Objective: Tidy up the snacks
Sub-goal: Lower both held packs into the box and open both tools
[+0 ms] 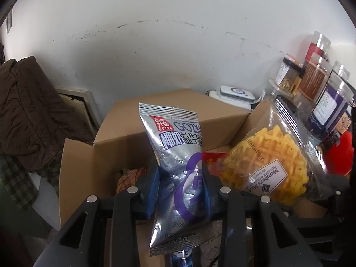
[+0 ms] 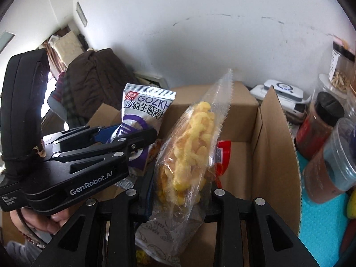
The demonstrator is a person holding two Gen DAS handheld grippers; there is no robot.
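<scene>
My left gripper [image 1: 181, 191] is shut on a silver snack packet with purple print [image 1: 178, 155] and holds it upright over an open cardboard box [image 1: 73, 178]. The packet also shows in the right wrist view [image 2: 142, 109], with the left gripper [image 2: 131, 135] around it. My right gripper [image 2: 180, 191] is shut on a clear bag of yellow puffed snacks [image 2: 189, 146], held upright over the same box [image 2: 276, 155]. That bag shows at the right in the left wrist view [image 1: 267, 158]. Red and orange packets [image 2: 222, 153] lie inside the box.
Several plastic jars [image 1: 320, 93] stand to the right of the box on a teal mat [image 2: 322, 218]. A white device [image 2: 282, 93] sits behind the box by the wall. A brown coat [image 1: 29, 104] hangs at the left.
</scene>
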